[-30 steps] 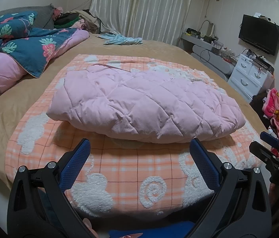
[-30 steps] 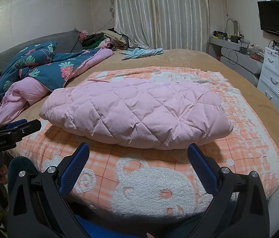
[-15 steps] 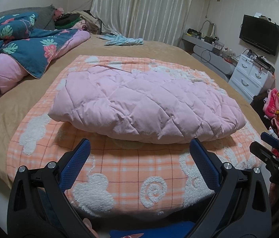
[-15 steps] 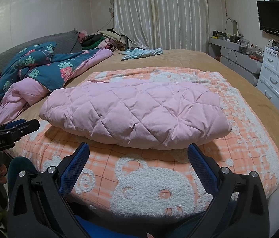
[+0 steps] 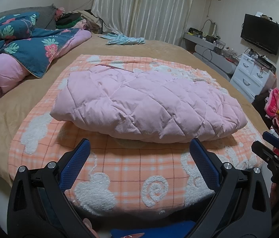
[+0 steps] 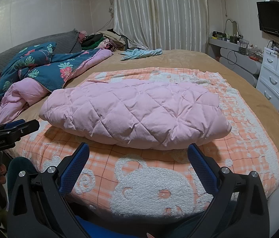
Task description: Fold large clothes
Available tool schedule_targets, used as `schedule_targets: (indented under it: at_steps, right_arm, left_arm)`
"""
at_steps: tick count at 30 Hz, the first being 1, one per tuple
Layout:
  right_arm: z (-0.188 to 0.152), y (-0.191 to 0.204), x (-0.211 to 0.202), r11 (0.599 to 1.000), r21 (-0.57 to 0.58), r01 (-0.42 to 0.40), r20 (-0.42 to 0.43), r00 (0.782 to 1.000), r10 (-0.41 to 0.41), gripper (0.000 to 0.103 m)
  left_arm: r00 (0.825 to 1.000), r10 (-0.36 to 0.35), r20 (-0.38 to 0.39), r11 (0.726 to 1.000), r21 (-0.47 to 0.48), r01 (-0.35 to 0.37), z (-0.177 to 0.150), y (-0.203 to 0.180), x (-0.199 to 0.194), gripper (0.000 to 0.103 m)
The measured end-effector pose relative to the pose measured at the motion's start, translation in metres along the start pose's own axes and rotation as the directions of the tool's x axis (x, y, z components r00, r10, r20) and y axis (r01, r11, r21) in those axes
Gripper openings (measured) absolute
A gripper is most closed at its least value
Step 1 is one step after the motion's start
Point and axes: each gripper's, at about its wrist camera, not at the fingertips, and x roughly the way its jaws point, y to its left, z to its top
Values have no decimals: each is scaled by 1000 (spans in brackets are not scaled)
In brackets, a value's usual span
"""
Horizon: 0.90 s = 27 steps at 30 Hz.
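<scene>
A pink quilted garment (image 5: 145, 105) (image 6: 135, 115) lies folded into a thick bundle on an orange checked blanket (image 5: 123, 170) (image 6: 151, 166) with white fleecy figures, spread on the bed. My left gripper (image 5: 139, 144) hangs open near the blanket's front edge, short of the bundle, nothing between its blue pads. My right gripper (image 6: 138, 147) is open too, at the front edge, empty. The right gripper shows at the right rim of the left wrist view, and the left one at the left rim of the right wrist view.
A blue floral and pink duvet (image 5: 18, 47) (image 6: 40, 69) is heaped at the left of the bed. A light blue cloth (image 5: 123, 39) lies at the far side. White drawers (image 5: 252, 75) (image 6: 274, 77), a television (image 5: 262, 33) and a shelf stand at the right.
Both views have shifted only slightly; the bundle sits a touch farther right in the left wrist view. Both grippers stay open and the garment has not moved.
</scene>
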Motion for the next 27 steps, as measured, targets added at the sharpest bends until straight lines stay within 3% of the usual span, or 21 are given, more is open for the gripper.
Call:
schedule_targets:
  at_steps: [27]
  right_arm:
    - [0,1,-1,1000,-4,1,1,1000,-1,99]
  left_arm:
    - [1000,6,1,1000,2,-6,0,0,0,94]
